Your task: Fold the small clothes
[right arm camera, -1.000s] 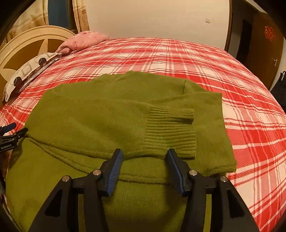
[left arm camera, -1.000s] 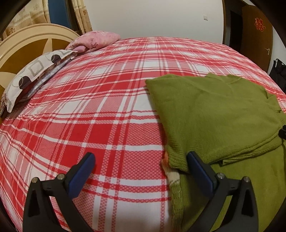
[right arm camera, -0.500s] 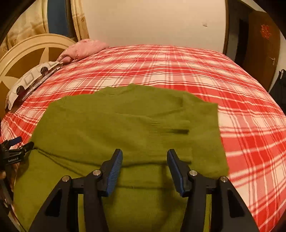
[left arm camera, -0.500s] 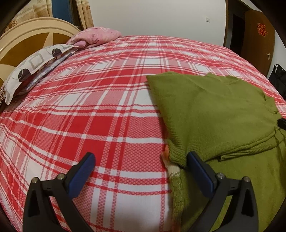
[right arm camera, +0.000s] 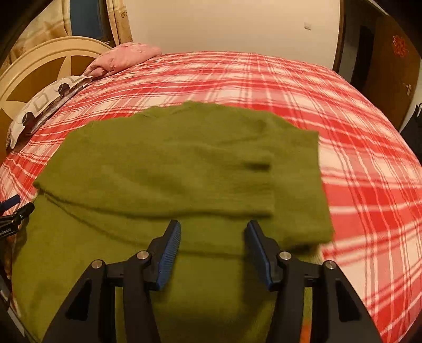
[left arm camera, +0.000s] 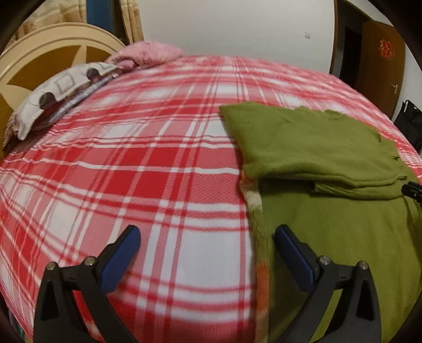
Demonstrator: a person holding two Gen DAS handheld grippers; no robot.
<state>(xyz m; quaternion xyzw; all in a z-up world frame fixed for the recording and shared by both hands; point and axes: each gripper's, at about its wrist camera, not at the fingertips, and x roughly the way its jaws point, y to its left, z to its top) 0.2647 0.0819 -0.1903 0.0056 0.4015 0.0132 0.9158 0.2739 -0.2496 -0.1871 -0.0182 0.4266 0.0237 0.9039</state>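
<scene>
A: Tongs first. Left tongs (left arm camera: 205, 250) spread wide above the bed, blue pads well apart, nothing between them but plaid sheet (left arm camera: 147, 179) and the striped edge of the sweater (left arm camera: 343, 237). Gripping nothing.

B: Right tongs (right arm camera: 212, 253) parted about halfway, hanging over the sweater (right arm camera: 163, 184), pads clear of the cloth. Empty too.

A: Sweater next: olive green, lying flat on the bed, off to the right side in the left view. Upper part folded down over the lower part, so two layers there. Orange and cream trim (left arm camera: 254, 200) along its left edge, just beside the right pad of the left tongs.

B: From the right view, straight ahead and filling the near bed. A sleeve (right arm camera: 224, 179) laid across the folded layer, cuff end pointing right. Tip of the left tongs poking in at the far left edge, just beside the sweater's hem.

A: Likewise a black bit of the right tongs at the right edge of the left view.

B: Further off, bare red and white plaid all around the garment.

A: Beyond that, a patterned pillow (left arm camera: 52, 92) and a pink one (left arm camera: 150, 52) against a cream headboard (left arm camera: 52, 44), top left.

B: Farthest back, white wall (right arm camera: 237, 23), brown door (left arm camera: 382, 66) with a red ornament at right.
</scene>
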